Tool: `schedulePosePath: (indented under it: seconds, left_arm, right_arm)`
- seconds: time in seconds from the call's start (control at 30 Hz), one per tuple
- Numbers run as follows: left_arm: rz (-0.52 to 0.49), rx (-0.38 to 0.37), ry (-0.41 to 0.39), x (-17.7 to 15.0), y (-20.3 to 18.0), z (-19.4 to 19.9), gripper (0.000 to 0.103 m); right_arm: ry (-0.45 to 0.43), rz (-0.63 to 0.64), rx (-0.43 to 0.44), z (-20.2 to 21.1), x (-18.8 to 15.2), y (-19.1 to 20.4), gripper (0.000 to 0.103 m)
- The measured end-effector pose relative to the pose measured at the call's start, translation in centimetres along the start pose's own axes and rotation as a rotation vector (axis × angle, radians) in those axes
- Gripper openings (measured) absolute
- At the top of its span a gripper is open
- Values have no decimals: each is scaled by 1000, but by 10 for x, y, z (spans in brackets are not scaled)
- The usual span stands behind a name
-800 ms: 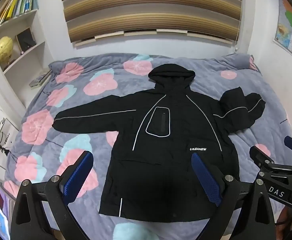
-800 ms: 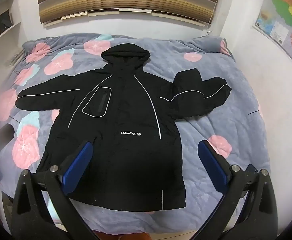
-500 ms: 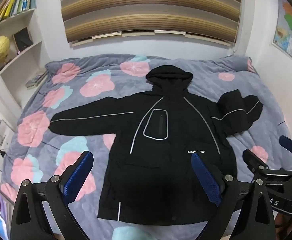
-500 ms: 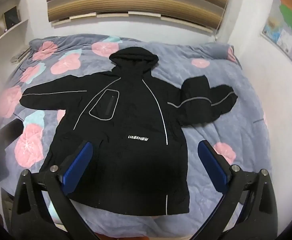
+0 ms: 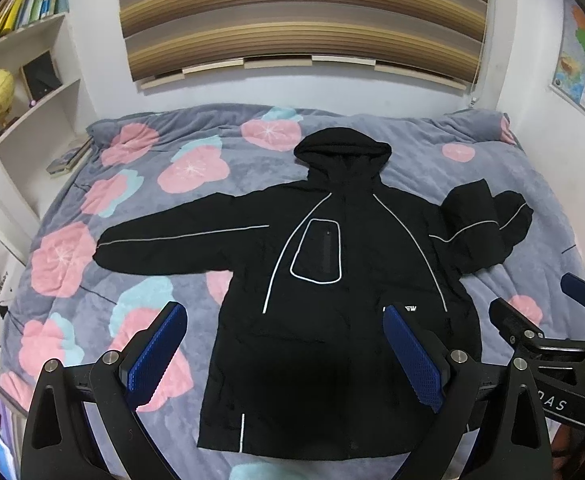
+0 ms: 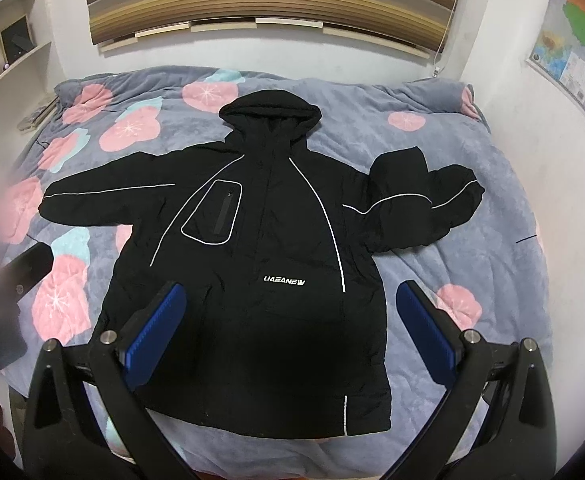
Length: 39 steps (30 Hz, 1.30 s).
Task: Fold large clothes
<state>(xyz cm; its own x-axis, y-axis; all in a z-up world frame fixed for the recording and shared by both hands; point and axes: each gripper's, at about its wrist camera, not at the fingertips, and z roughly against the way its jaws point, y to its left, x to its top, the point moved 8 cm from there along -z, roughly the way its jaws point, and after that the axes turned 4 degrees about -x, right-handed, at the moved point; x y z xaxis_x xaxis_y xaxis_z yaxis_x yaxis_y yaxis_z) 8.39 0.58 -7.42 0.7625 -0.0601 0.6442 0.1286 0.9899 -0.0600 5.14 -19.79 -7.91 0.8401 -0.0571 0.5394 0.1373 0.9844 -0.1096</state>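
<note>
A black hooded jacket [image 5: 332, 280] with thin white piping lies face up on the bed, hood toward the far wall; it also shows in the right wrist view [image 6: 260, 260]. Its left sleeve [image 5: 180, 248] lies stretched out flat. Its right sleeve [image 5: 488, 228] is bunched and folded back on itself. My left gripper [image 5: 284, 352] is open and empty, held above the jacket's lower half. My right gripper [image 6: 292, 324] is open and empty above the hem area, and it shows at the right edge of the left wrist view [image 5: 548, 320].
The bed carries a grey blanket [image 5: 512, 160] with pink and teal flowers. A white bookshelf [image 5: 24, 92] with a gold globe stands on the left. A striped blind hangs on the far wall, and a map [image 6: 572, 48] on the right wall.
Both grippers have shifted a little, so the jacket sits slightly differently in each view. The jacket has not moved and both grippers stay open.
</note>
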Motion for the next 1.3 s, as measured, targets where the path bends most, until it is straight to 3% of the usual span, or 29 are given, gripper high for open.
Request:
schedulePosePath:
  seconds: [0.23,0.53,0.8,0.97,1.3]
  left_arm:
    - [-7,-24,-16,6,3,-6,99]
    - [-21,-58,28,4,15,-19,99]
    - [-48,-21,50,2,23,-28,99]
    - [-35,-18,80,-3,21,-26,99]
    - [30,43,17,3,0,-4,99]
  right_arm:
    - [-1,-2,-14,-2,2,3,103]
    - [13,-14,-24,-9,3,18,103]
    - [17,1,-27,-12,-1,29,103]
    - [5,-1,-14,-9,2,20,103]
    - [-55,2,-23,-1,10,-19,103]
